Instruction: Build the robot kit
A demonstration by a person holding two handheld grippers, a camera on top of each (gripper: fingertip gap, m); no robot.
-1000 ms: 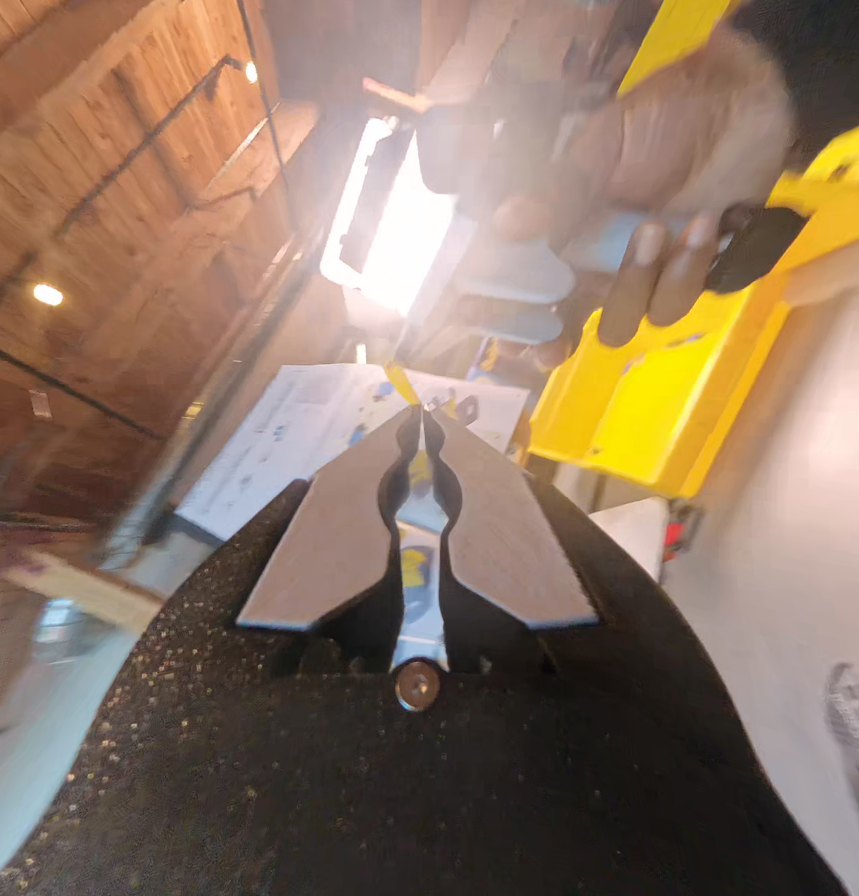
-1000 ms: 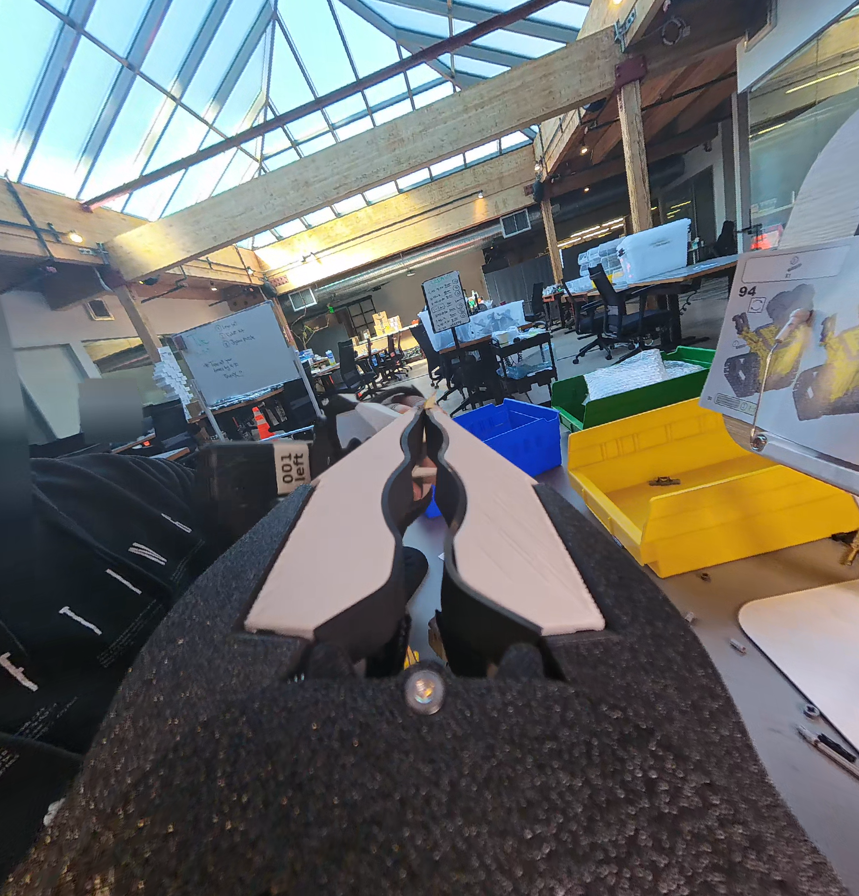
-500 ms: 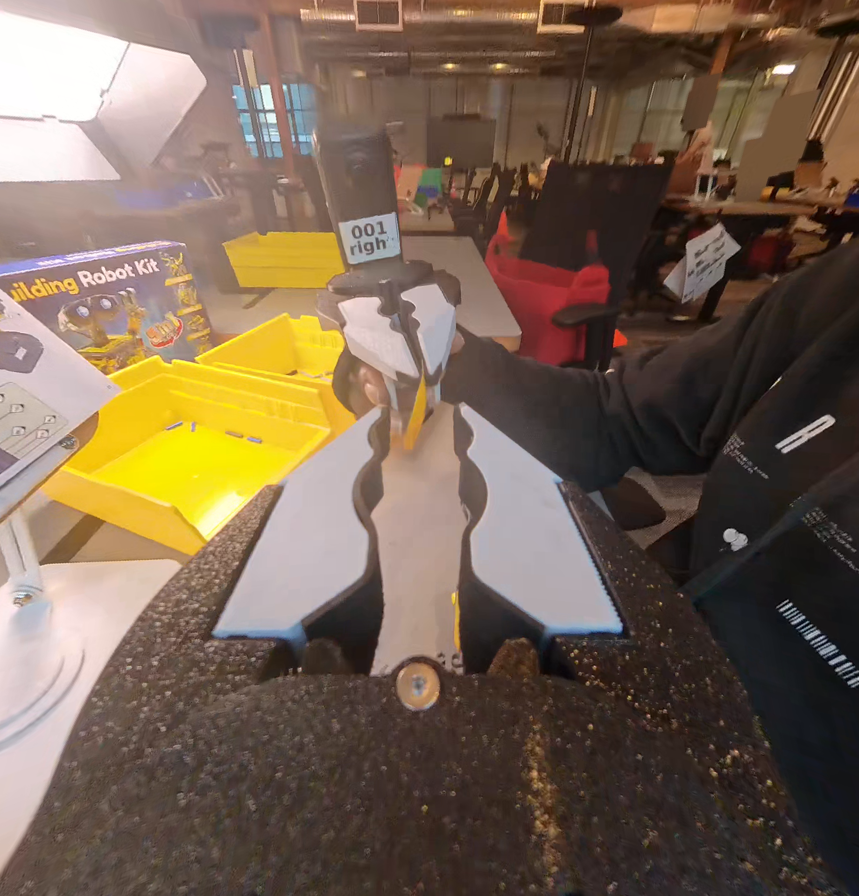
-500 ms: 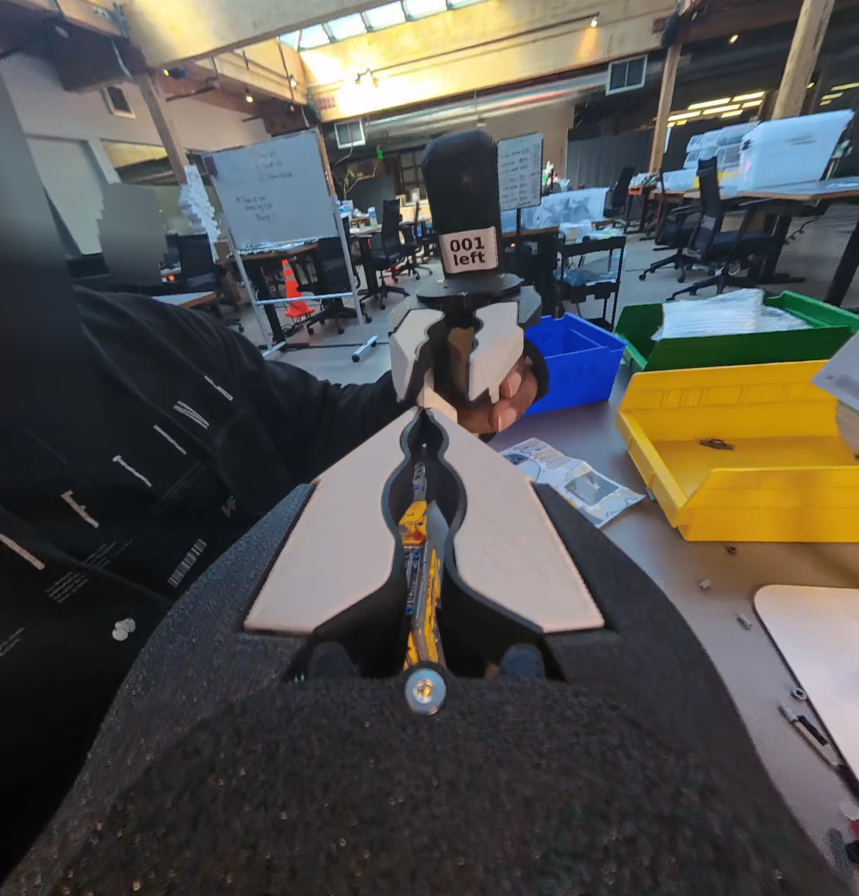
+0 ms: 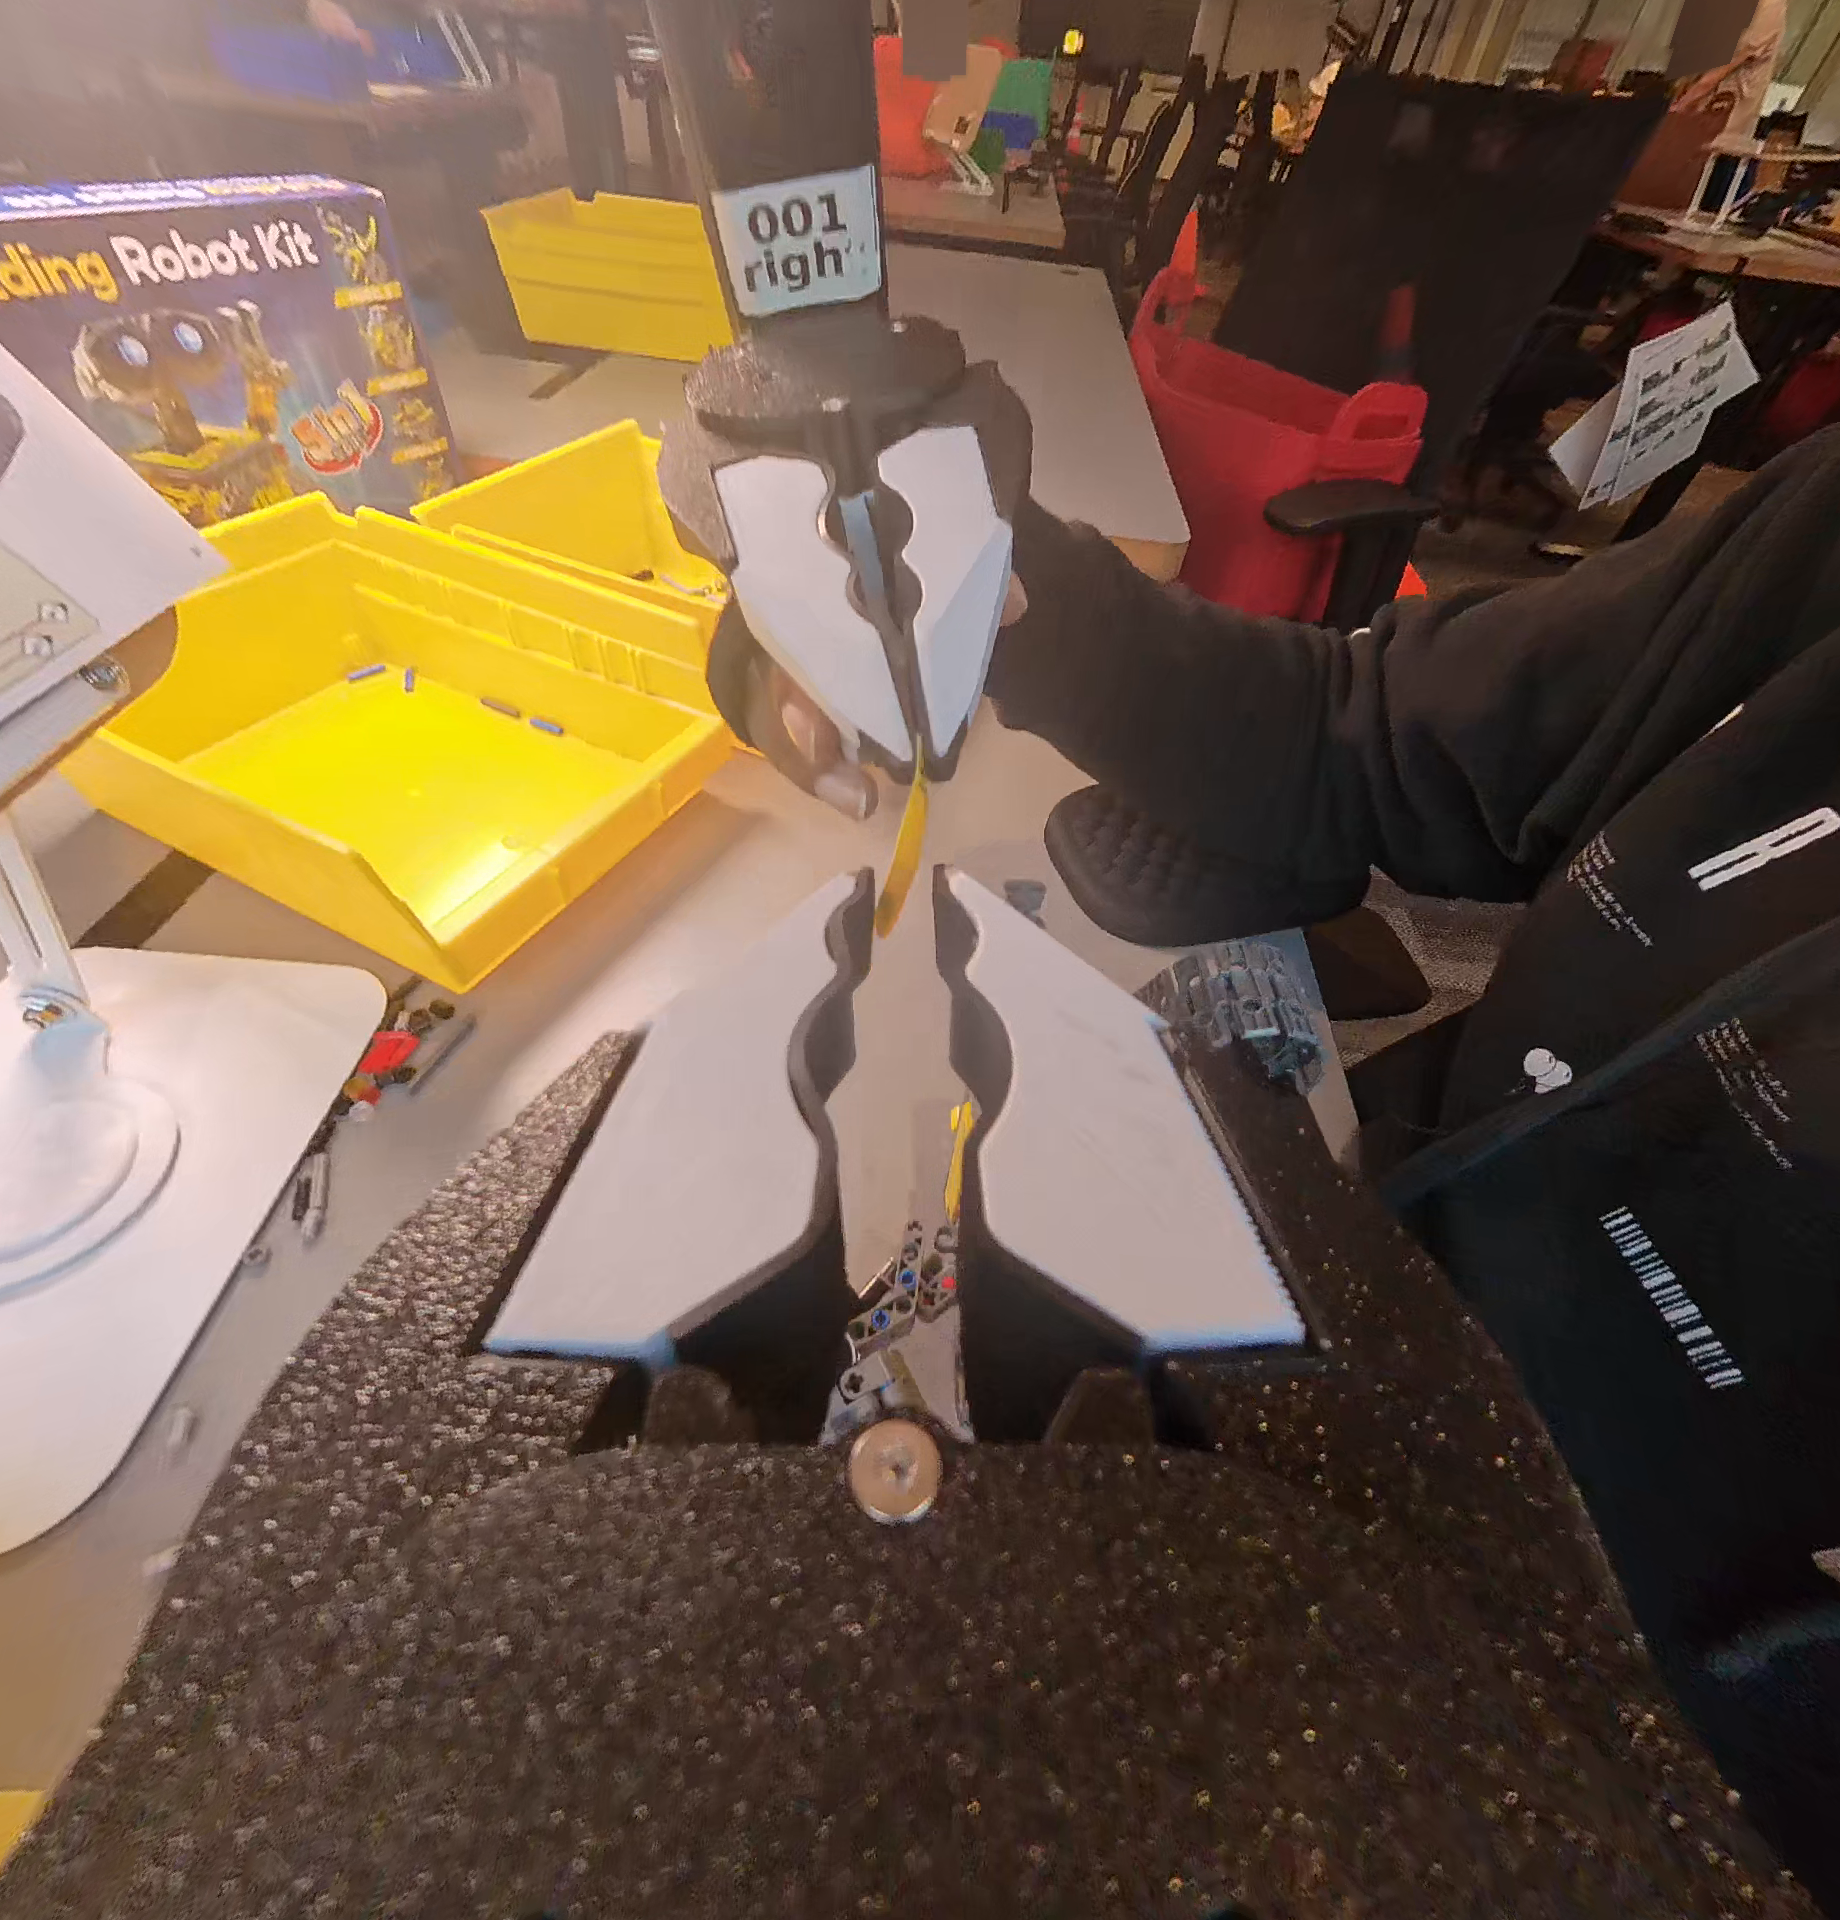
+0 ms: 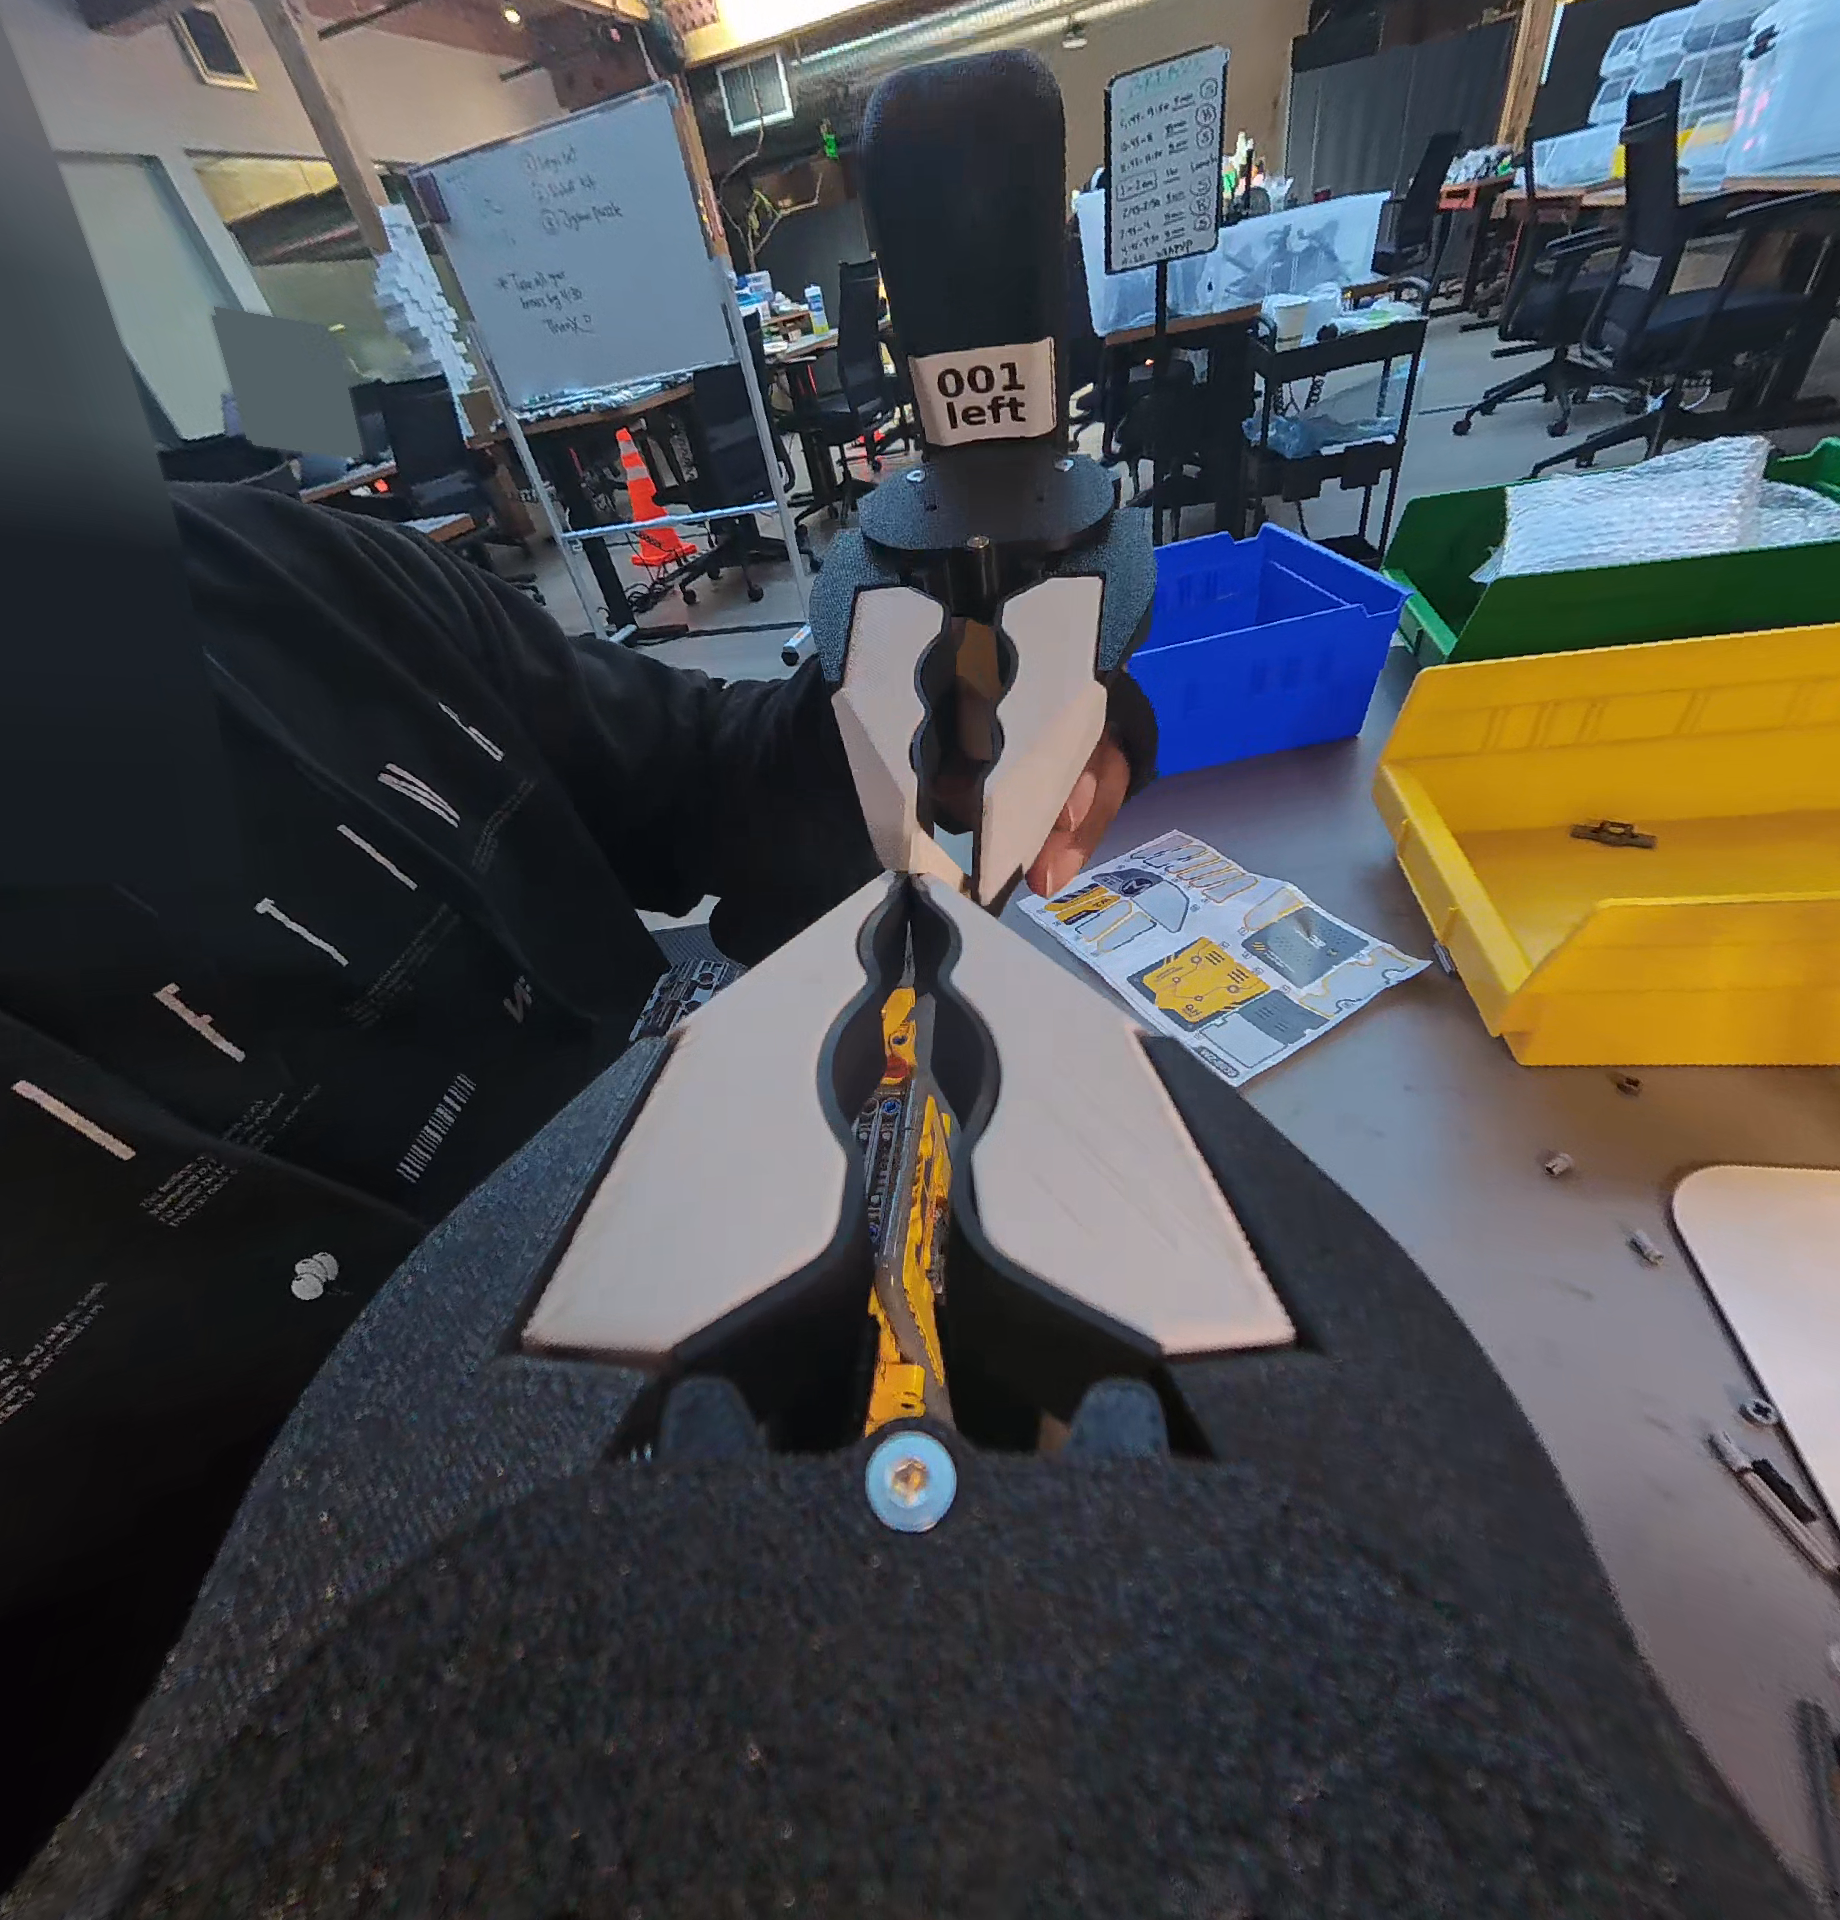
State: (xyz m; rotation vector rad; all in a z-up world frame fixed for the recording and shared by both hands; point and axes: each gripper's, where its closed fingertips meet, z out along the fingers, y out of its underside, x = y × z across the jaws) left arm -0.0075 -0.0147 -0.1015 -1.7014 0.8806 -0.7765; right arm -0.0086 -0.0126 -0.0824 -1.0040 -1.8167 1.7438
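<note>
Grey tabletop ran beneath both grippers, with an open workshop of desks and office chairs behind. At far left in the left wrist view stood a white stand carrying a tilted printed sheet; behind it a blue kit box stood upright. Next came the yellow bins, the nearest holding a few small blue pins. Loose small parts lay on the table between the stand's base and the bin.

In the middle, the left gripper had its jaws narrowly parted, gripping nothing; the lower end of a thin yellow strip hung in the gap between its tips, though contact could not be told. That strip hung from the right gripper, which faced the left one and was clamped on it. A small grey and yellow assembly lay on the table beneath the left gripper's fingers. To the right were a black sleeve and a dark grey toothed piece on the table edge.

In the right wrist view the right gripper had its tips pressed together, with a yellow and grey piece showing in the gap between its fingers. Right of it lay a printed sticker sheet, then a blue bin, a green bin and a yellow bin.
</note>
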